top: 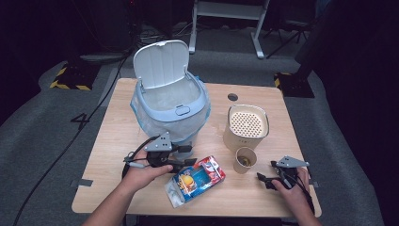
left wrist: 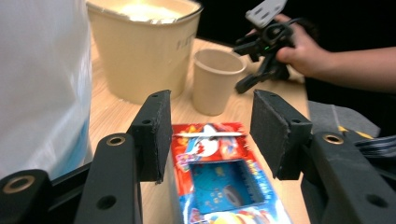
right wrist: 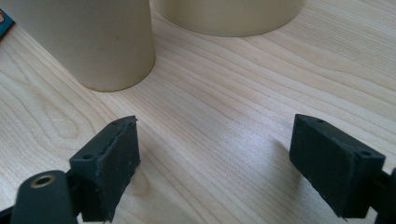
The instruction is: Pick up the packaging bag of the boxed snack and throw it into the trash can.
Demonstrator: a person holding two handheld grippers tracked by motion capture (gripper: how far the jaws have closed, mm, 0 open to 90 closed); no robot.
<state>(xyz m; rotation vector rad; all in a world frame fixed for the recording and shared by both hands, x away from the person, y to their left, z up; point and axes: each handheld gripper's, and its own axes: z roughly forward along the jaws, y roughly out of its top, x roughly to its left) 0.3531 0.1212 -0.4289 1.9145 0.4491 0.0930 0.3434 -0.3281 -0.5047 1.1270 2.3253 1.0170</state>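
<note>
We see a dark room with grey carpet around a pale wood-grain table [top: 117, 141]. On it stand a lined blue bin [top: 169, 101] with its lid up, a cream tub [top: 247, 125] and a paper cup [top: 245, 160]. A glossy red-and-blue packet [top: 196, 179] lies near the front edge, between the left gripper's [left wrist: 208, 135] parted jaws, untouched. The right gripper [right wrist: 215, 163] rests wide open over bare wood.

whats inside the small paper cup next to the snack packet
In the high view the small paper cup holds some dark and yellowish bits at the bottom, too small to identify. From the left gripper view its wall hides the contents. The tall cream container stands right behind it.
</note>
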